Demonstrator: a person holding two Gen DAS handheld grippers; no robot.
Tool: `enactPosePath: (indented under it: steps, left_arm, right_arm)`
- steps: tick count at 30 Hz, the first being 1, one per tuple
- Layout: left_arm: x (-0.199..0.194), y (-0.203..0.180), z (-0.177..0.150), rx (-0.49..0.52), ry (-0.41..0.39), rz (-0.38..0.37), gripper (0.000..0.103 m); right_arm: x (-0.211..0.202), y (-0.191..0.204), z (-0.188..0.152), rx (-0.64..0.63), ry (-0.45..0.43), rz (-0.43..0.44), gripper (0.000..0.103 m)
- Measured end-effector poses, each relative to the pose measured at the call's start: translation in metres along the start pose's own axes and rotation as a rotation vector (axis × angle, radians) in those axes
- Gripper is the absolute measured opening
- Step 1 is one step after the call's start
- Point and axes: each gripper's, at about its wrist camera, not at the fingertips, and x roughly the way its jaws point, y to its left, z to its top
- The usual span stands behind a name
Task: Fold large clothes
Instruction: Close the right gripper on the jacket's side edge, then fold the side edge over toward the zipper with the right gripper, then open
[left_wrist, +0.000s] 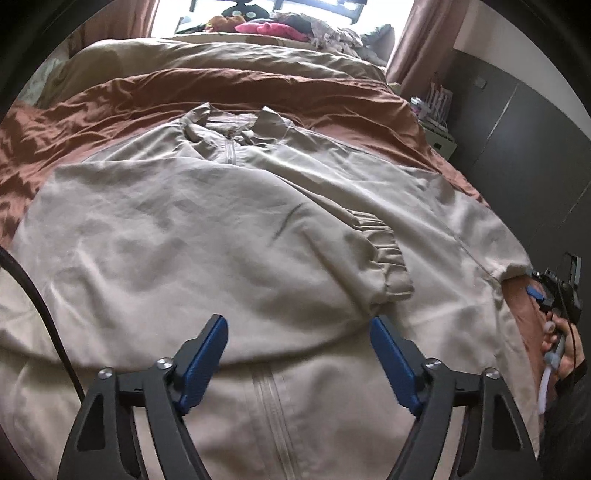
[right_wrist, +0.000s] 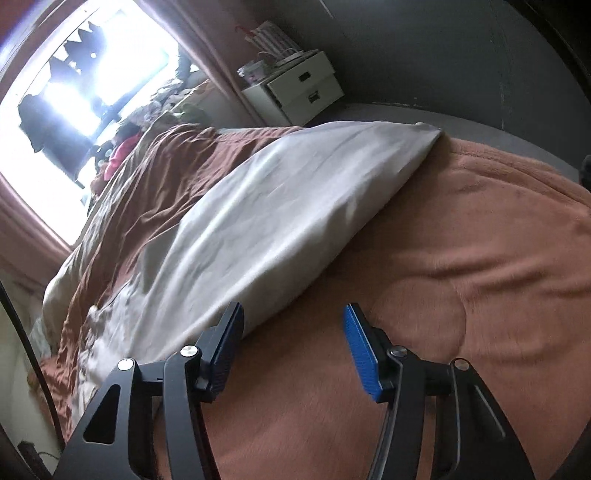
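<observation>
Blue-padded fingers of the left gripper (left_wrist: 297, 326) fill the lower part of the left wrist view, set wide apart with nothing between them, over the lower front of the beige jacket (left_wrist: 207, 229). The jacket lies spread front-up on the rust-brown bedspread (left_wrist: 92, 107); its zipper (left_wrist: 271, 413) runs out of frame between the fingers. One sleeve is folded across the chest, its elastic cuff (left_wrist: 384, 258) just beyond the right-hand pad. The jacket's hem and its left edge are cut off by the frame.

In the right wrist view, the right gripper (right_wrist: 293, 312) stands partly open and empty. Its left pad sits just beside the edge of a jacket sleeve; whether it touches the cloth cannot be told. Its other pad is over an orange fleece blanket (right_wrist: 461, 258). This view is tilted and motion-blurred.

At the right margin of the left wrist view, a hand (left_wrist: 561, 339) holds the right gripper; only part of it shows. The window (right_wrist: 92, 74) is overexposed, and items on the sill are dark shapes. A white drawer unit (right_wrist: 306, 92) stands beside the bed.
</observation>
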Motion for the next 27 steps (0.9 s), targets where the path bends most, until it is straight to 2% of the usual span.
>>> enactPosePath:
  steps: [3,5,8,10,12,18,27]
  left_arm:
    - [0.011,0.001,0.002,0.026,0.022,0.017,0.075]
    - [0.012,0.005,0.001,0.018,0.022,0.008,0.075]
    - [0.01,0.01,-0.003,0.004,0.02,0.001,0.075]
    - [0.009,0.014,-0.007,0.0,0.023,0.006,0.075]
    - [0.008,0.018,-0.009,-0.014,0.031,0.015,0.075]
    - [-0.008,0.028,-0.017,-0.053,0.029,0.023,0.075]
    - [-0.054,0.051,-0.029,-0.123,-0.006,0.007,0.075]
  right_arm:
    - [0.013,-0.001,0.007,0.013,-0.005,-0.006,0.042]
    - [0.018,0.0,0.011,0.015,-0.009,-0.004,0.039]
    - [0.027,-0.001,0.016,0.03,0.003,-0.003,0.028]
    - [0.03,-0.003,0.021,0.044,0.0,0.002,0.01]
    - [0.027,-0.002,0.023,0.04,-0.008,0.003,0.002]
    - [-0.011,0.029,0.027,-0.088,-0.097,0.013,0.0]
    - [-0.074,0.091,0.022,-0.203,-0.155,0.079,0.0]
